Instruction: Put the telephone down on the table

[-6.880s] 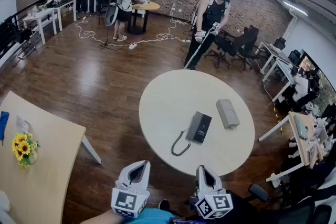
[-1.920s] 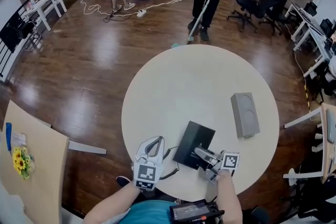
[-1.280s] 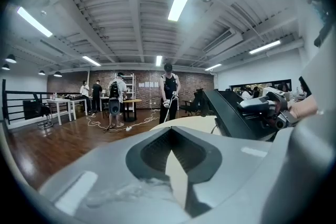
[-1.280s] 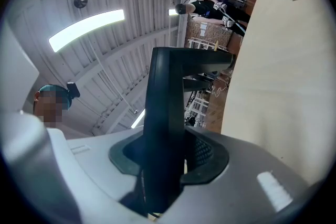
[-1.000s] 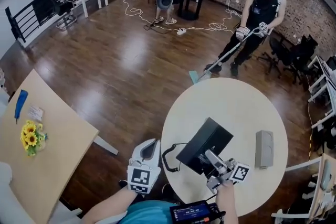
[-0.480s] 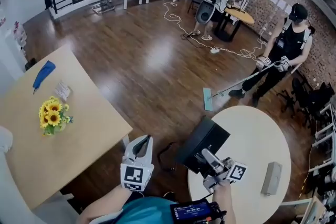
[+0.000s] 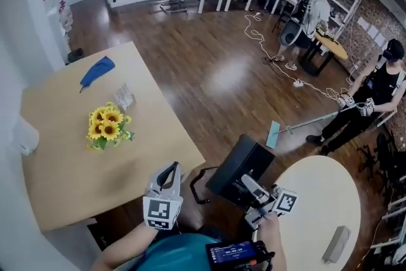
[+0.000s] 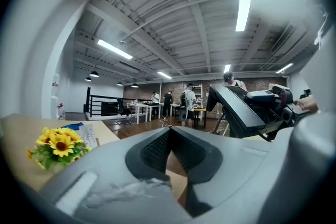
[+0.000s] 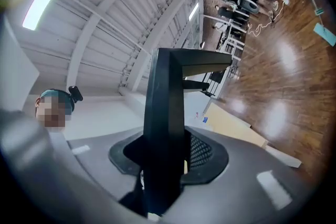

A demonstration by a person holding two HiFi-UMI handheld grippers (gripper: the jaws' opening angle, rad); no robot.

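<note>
The black telephone (image 7: 240,166) hangs in the air over the floor, between the round white table (image 7: 317,200) and the square wooden table (image 7: 76,168). My right gripper (image 7: 245,183) is shut on its near edge. In the right gripper view the telephone (image 9: 166,102) stands as a dark slab clamped between the jaws of the right gripper (image 9: 165,157). Its curly cord (image 7: 195,182) dangles to the left. My left gripper (image 7: 169,169) floats beside the cord, shut with nothing in it. The left gripper view has the telephone (image 8: 236,110) at the right, past the left gripper (image 8: 170,135).
A sunflower bunch (image 7: 106,124), a blue object (image 7: 96,71) and a card (image 7: 124,97) lie on the wooden table. A grey box (image 7: 335,244) rests on the round table. A person with a mop (image 7: 374,98) stands at the right. Other people and desks are far back.
Both grippers and the telephone have swung left, off the round table and over the floor toward the wooden table. The right gripper's hold on the telephone is unchanged.
</note>
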